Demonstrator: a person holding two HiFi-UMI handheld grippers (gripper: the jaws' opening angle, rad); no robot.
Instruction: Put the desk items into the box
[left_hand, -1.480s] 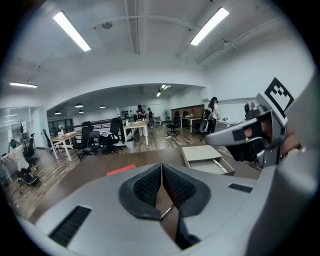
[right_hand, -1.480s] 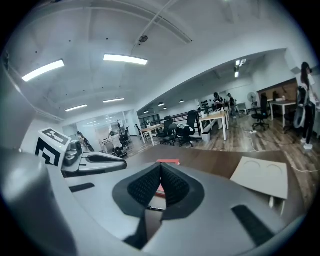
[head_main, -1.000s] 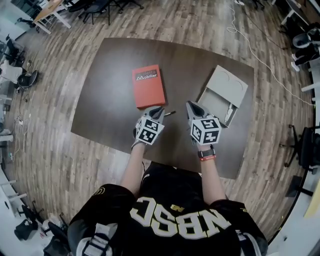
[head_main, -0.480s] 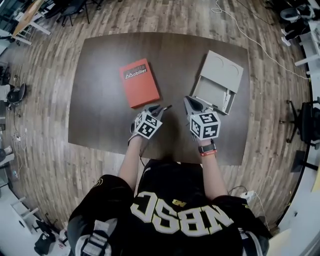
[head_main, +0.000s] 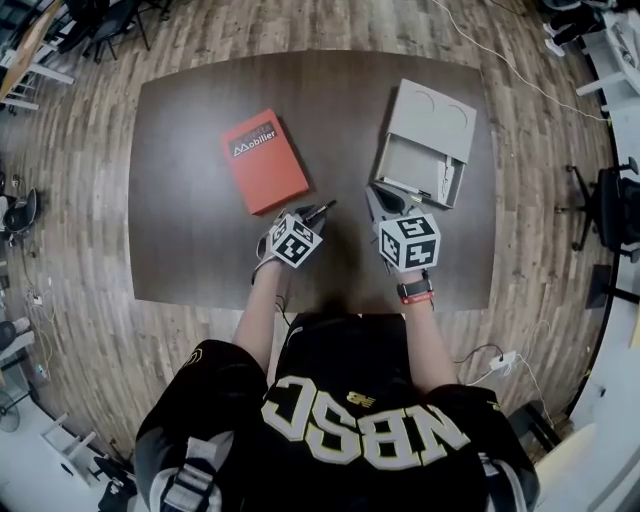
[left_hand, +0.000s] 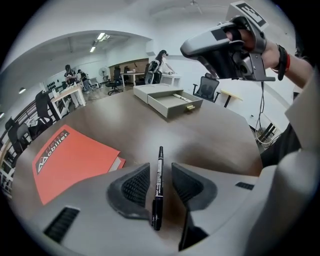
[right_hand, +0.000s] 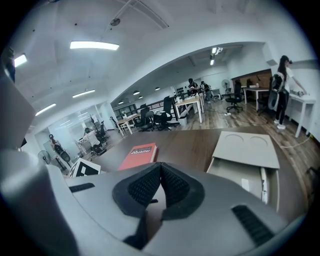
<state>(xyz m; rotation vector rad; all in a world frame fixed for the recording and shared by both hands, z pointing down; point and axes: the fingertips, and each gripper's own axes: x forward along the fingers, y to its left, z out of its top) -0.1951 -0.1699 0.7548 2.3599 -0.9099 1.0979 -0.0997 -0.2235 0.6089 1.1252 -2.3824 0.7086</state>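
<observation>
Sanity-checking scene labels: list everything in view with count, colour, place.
table: 1, dark brown, centre, on a wood floor
book: 1, red, on the table, left of centre
box: 1, grey, open, on the table, far right
pens: 2 visible, pale, lying inside the box
marker: 1, black, between the left claw's jaws
office chairs: several, black, at the room's edges
left claw: 1, grey, jaws opening around the marker
right claw: 1, grey, jaws together, empty, near the box

Red folder (head_main: 264, 161); black pen (left_hand: 158, 186); grey box (head_main: 432, 118)
</observation>
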